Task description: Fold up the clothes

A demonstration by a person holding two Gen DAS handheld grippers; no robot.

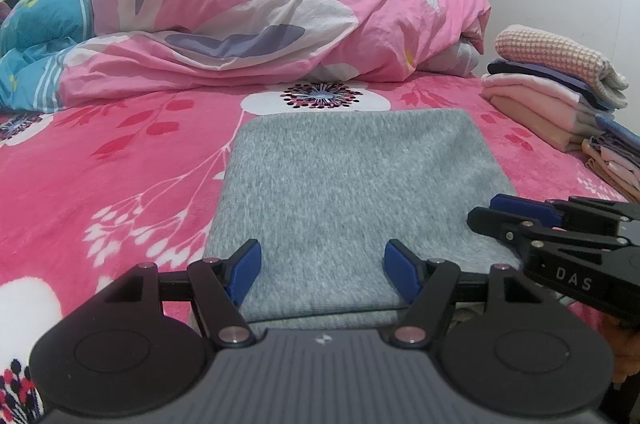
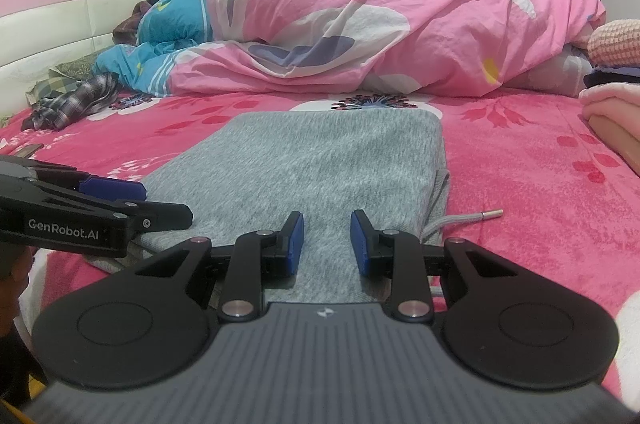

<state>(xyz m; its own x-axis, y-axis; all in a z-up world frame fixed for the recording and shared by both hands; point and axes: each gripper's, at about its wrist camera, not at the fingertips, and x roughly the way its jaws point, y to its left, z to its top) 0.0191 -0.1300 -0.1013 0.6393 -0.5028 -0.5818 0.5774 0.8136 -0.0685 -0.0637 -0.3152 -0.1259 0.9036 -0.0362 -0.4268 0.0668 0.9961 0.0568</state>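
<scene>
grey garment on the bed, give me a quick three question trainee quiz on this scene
1. True or false: the grey garment lies folded flat on the pink bedspread.
2. Which hand-held gripper stands wider open: A left, B right?
3. What lies beside the garment's right edge in the right wrist view?

Key: 1 true. 2 A. 3 a drawstring with a metal tip.
</scene>
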